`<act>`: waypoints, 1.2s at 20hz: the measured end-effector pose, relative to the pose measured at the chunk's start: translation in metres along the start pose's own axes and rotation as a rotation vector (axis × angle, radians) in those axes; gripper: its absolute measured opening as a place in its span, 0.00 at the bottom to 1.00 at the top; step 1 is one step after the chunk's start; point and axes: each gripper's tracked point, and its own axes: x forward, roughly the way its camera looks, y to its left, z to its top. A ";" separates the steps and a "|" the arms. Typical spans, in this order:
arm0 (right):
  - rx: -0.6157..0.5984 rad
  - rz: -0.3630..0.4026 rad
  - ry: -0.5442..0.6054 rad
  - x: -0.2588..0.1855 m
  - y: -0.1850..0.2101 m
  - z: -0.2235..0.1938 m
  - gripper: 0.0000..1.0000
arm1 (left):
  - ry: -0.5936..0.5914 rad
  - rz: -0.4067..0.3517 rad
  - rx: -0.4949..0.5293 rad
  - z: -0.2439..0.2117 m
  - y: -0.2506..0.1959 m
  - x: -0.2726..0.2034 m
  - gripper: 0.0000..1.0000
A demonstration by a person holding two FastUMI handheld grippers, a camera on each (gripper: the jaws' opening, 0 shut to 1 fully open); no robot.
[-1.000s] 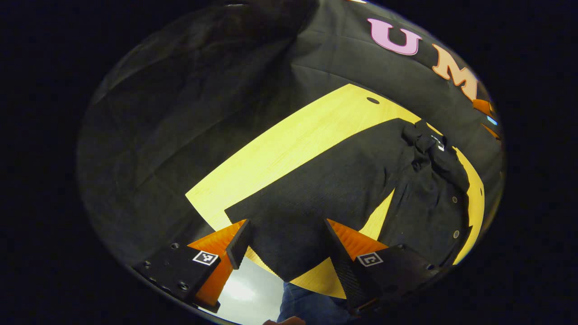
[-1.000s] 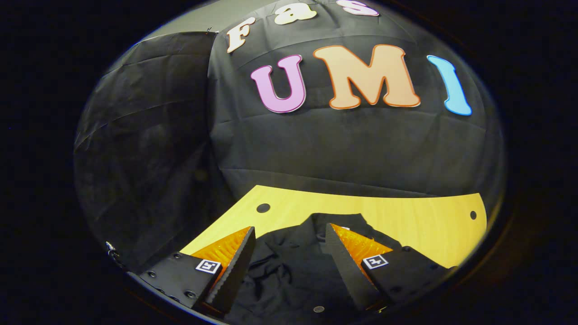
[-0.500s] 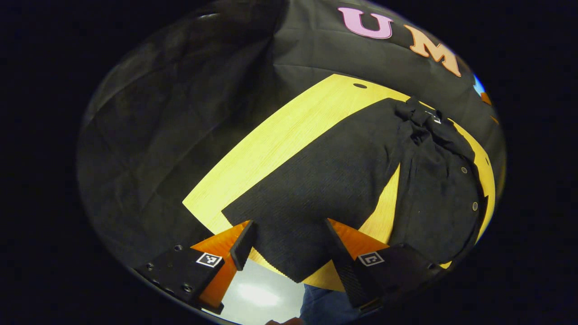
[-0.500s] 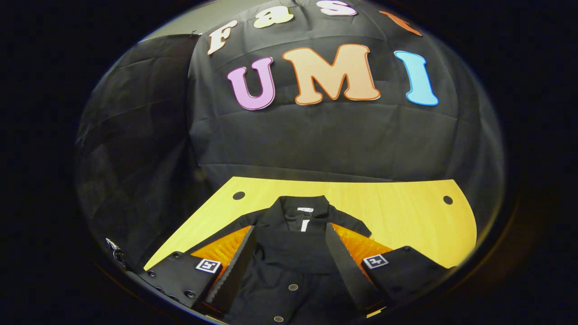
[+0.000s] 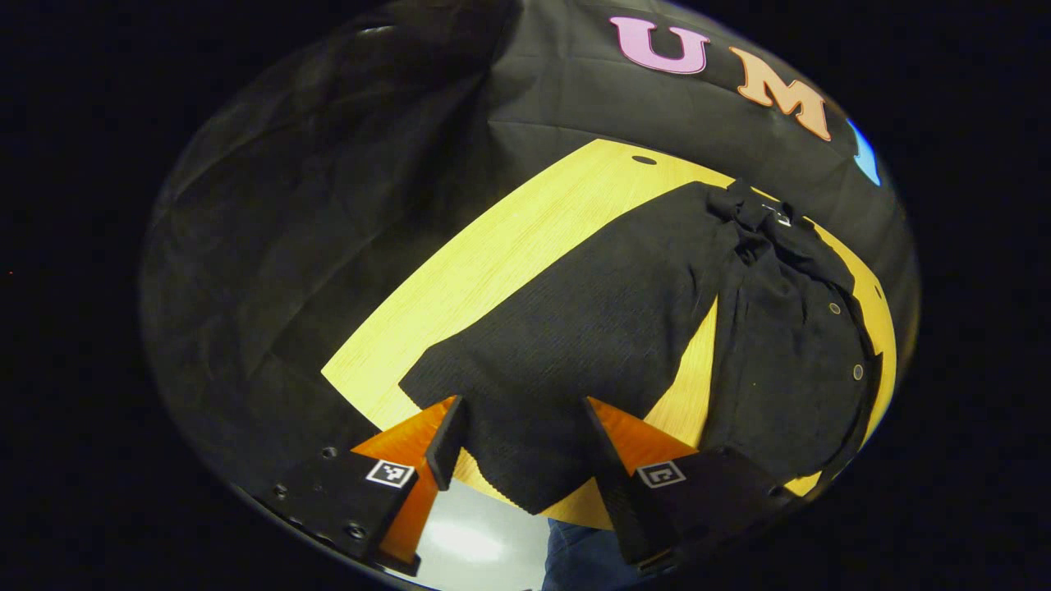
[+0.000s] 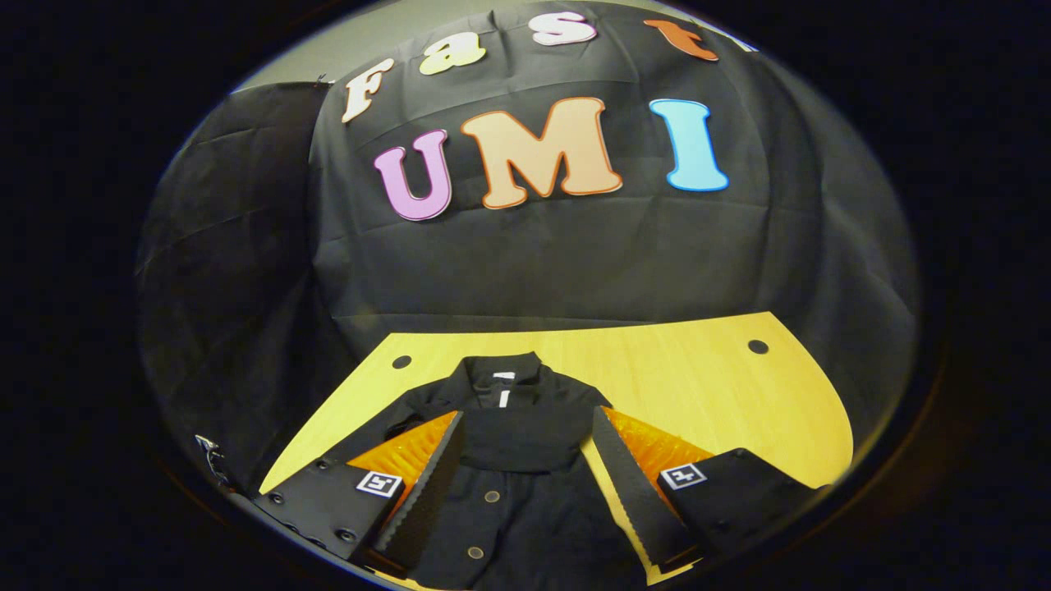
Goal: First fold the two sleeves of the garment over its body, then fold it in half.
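A black buttoned garment (image 5: 788,361) lies flat on the yellow wooden table (image 5: 509,246), collar (image 5: 751,209) toward the far wall. Its one sleeve (image 5: 591,328) stretches out to the table's front edge. My left gripper (image 5: 521,402) is open, one finger on each side of the sleeve's end, with no grip on it. In the right gripper view the collar (image 6: 501,382) and front buttons (image 6: 491,497) face me, and a band of black cloth (image 6: 525,443) lies across the chest. My right gripper (image 6: 526,412) is open above the chest, holding nothing.
The table (image 6: 722,394) has small round holes near its far corners (image 6: 401,362) (image 6: 757,346). Black cloth walls close in behind and to the left. Past the front edge are pale floor (image 5: 468,538) and a person's blue trouser leg (image 5: 575,562).
My right gripper has drawn back from the garment, so the collar and buttons now show farther off. My left gripper has shifted slightly over the sleeve end. Both stayed open.
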 end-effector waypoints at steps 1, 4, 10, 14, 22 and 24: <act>0.012 -0.011 0.002 -0.005 -0.007 -0.004 0.98 | -0.006 0.005 -0.003 0.003 0.001 0.002 0.79; 0.036 -0.044 0.006 -0.016 -0.027 -0.013 0.98 | -0.010 0.016 -0.009 0.004 -0.001 0.007 0.58; 0.071 -0.081 -0.007 -0.027 -0.052 -0.016 0.97 | 0.004 -0.014 0.047 0.006 -0.014 0.009 0.05; 0.077 -0.083 -0.007 -0.029 -0.061 -0.018 0.97 | 0.020 -0.043 0.000 0.007 -0.014 0.006 0.00; 0.039 -0.059 0.027 -0.025 -0.054 -0.033 0.97 | 0.028 -0.051 0.015 0.007 -0.013 0.007 0.00; 0.045 -0.047 0.037 -0.029 -0.050 -0.040 0.97 | 0.049 -0.058 0.045 0.006 -0.014 0.007 0.00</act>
